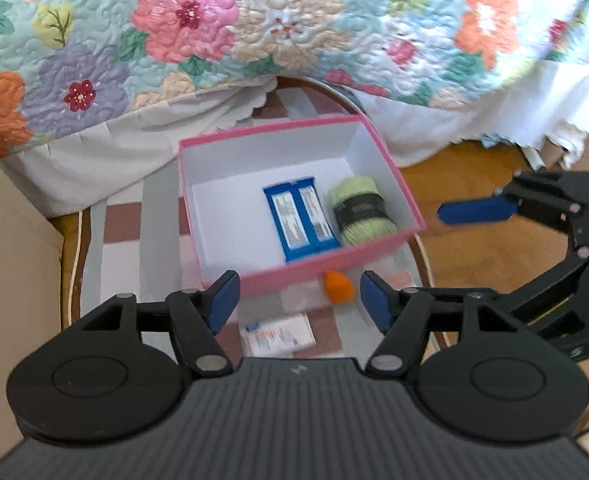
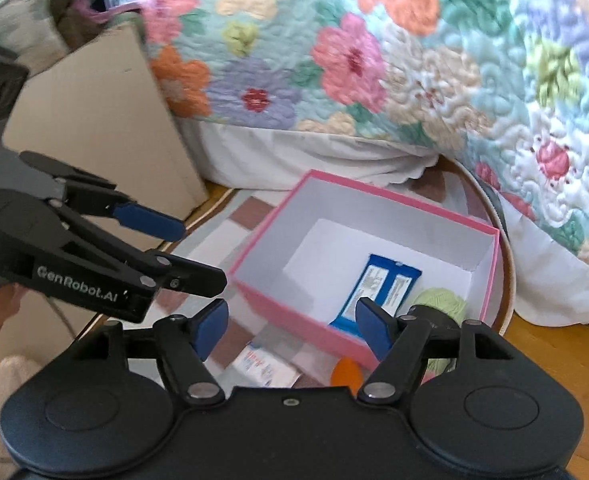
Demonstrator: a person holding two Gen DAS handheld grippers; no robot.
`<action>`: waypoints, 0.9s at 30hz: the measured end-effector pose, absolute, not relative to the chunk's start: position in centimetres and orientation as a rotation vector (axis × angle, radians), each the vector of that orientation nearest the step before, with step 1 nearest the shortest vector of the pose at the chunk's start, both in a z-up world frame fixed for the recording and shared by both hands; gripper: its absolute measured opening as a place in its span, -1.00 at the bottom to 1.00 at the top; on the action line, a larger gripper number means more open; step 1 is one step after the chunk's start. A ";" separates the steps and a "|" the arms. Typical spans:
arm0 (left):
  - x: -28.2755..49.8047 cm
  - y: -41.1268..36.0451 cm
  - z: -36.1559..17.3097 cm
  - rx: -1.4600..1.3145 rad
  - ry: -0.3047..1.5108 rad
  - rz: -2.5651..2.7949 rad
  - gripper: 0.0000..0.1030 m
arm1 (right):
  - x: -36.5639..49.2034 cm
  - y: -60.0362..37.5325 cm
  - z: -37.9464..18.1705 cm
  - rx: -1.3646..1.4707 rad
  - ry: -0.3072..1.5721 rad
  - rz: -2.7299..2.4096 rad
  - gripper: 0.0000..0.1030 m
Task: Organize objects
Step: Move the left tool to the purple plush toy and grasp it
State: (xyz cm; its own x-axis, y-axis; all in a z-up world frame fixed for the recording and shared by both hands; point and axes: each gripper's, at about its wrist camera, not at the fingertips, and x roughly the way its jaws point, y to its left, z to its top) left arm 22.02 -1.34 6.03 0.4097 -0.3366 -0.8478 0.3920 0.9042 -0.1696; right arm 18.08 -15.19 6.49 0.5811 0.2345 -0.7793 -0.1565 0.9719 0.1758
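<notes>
While both grippers hang open and empty, the orange thing (image 1: 337, 286) lies outside the pink box (image 1: 314, 270), just below the left gripper (image 1: 298, 300), the closer one

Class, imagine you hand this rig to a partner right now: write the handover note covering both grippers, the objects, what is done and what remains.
Left gripper: open, empty, above the near side of the pink box.
Right gripper: open, empty, also above the near side.
Done: blue packet and green yarn ball lie side by side in the box.
Left: orange object and white sachet lie on the checked cloth just outside the box's near wall; they probably go in next.
</notes>
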 end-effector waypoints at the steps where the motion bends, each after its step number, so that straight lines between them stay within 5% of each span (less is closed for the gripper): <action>1: 21.1 -1.1 6.3 0.066 1.054 -0.471 0.32 | 17.3 -15.0 6.9 0.086 0.921 0.235 0.64; 13: 13.5 0.0 6.9 0.116 1.078 -0.561 0.57 | 8.9 -12.6 9.9 0.081 0.965 0.279 0.68; 17: 12.1 0.0 5.0 0.124 1.092 -0.565 0.90 | 7.0 -12.3 8.8 0.105 1.002 0.289 0.81; 27: 11.4 -0.9 -2.8 0.121 1.178 -0.549 0.91 | 4.3 -13.3 0.6 0.271 1.096 0.296 0.82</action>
